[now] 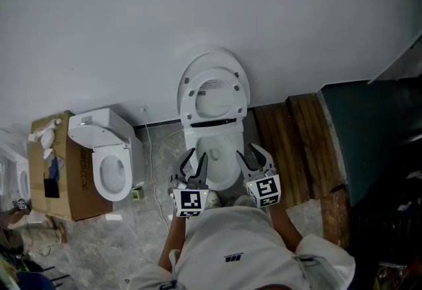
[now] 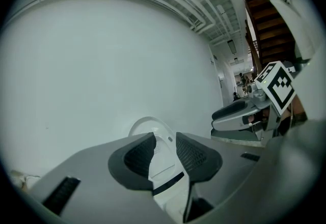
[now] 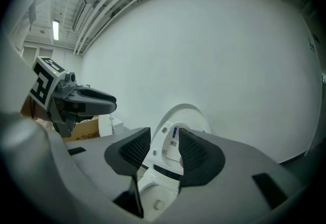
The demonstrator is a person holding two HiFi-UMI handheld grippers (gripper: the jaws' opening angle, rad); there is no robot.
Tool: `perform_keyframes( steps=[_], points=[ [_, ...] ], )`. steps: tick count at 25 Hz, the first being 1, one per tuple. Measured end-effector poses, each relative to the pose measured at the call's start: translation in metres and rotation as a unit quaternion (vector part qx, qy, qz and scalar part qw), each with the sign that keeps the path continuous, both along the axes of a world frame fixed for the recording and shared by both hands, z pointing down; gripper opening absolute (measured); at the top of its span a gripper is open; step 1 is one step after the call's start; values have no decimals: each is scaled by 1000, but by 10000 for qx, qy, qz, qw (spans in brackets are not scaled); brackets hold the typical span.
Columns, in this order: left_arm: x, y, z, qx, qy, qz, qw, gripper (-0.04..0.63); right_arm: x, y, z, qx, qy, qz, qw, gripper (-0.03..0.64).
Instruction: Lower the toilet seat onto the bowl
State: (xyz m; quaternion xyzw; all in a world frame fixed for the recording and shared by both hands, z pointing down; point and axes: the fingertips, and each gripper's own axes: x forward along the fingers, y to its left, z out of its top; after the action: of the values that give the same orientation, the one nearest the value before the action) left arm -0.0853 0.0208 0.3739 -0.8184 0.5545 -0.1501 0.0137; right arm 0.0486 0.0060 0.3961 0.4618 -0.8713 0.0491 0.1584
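The white toilet's seat (image 1: 214, 94) and lid stand raised against the white wall, above the open bowl (image 1: 221, 157). My left gripper (image 1: 193, 162) hovers over the bowl's left rim and my right gripper (image 1: 254, 157) over its right rim. Both are shut with nothing between the fingers and touch nothing. In the left gripper view the narrow jaws (image 2: 165, 154) frame the raised seat (image 2: 153, 129), with the right gripper (image 2: 239, 113) off to the side. In the right gripper view the jaws (image 3: 164, 149) point at the seat (image 3: 175, 126), with the bowl (image 3: 158, 195) below and the left gripper (image 3: 89, 101) at the left.
A second white toilet (image 1: 109, 157) stands to the left beside a cardboard box (image 1: 62, 170). Wooden boards (image 1: 290, 144) and a dark green panel (image 1: 369, 130) lie to the right. A thin cable (image 1: 153, 170) runs across the grey floor between the toilets.
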Motion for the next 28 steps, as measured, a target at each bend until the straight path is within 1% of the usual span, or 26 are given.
perform_keyframes(
  steps=[5, 8, 12, 15, 20, 25, 28],
  points=[
    [-1, -25, 1, 2, 42, 144, 9999, 147, -10, -22, 1, 53, 133, -17, 9999, 167],
    [-1, -43, 5, -15, 62, 162, 9998, 147, -13, -40, 2, 54, 132, 18, 9999, 169],
    [1, -73, 8, -27, 42, 122, 9999, 147, -7, -68, 10, 42, 204, -37, 9998, 169],
    [0, -91, 10, -34, -5, 18, 10000, 147, -3, -86, 10, 14, 181, -113, 9998, 169],
    [-3, -126, 17, -125, 32, -317, 9994, 147, 1, -120, 20, -131, 160, -334, 9992, 169],
    [4, -152, 26, -242, 44, -519, 9984, 147, 6, -142, 34, -354, 152, -600, 9975, 169],
    [10, -168, 33, -326, 7, -594, 9977, 147, 2, -157, 32, -485, 58, -770, 9958, 168]
  ],
)
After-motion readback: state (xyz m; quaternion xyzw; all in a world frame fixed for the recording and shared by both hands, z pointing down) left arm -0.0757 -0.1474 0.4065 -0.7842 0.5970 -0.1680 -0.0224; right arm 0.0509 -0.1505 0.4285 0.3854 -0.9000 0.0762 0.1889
